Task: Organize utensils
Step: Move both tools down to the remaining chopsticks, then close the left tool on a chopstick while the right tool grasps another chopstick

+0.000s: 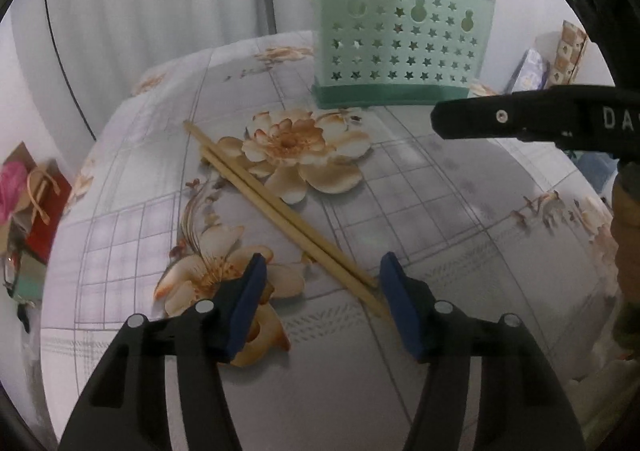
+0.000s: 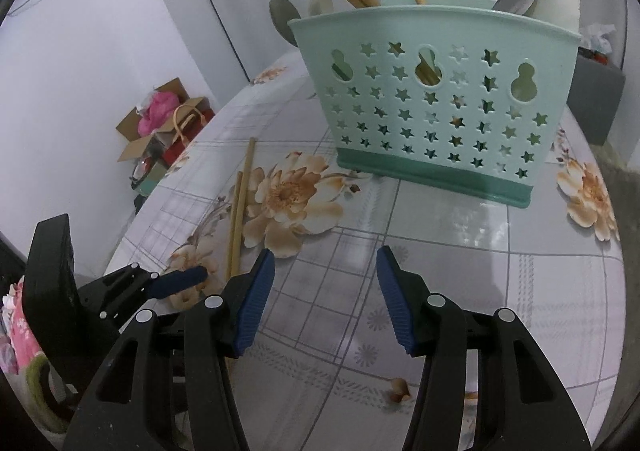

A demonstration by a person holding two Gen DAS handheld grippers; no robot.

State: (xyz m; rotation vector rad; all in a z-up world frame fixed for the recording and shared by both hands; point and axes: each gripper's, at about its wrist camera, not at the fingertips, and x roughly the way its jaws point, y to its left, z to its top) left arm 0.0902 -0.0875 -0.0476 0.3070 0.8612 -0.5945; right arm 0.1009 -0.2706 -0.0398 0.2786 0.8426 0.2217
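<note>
Fingers (image 1: pixel 246 303) spread; chopsticks (image 1: pixel 280 207) end by right pad.

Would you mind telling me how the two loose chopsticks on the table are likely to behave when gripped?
The chopsticks look thin, straight and wooden, so probably stiff and light. Lying flat on the glossy tablecloth, they may slide or separate when the open left gripper closes.

The right gripper (image 2: pixel 326 297) hangs with its jaws apart at the bottom centre, over the flowered tablecloth (image 2: pixel 460 251). The green holder (image 2: pixel 436 107) stands upper right; two chopsticks (image 2: pixel 240 207) lie left of centre.
</note>
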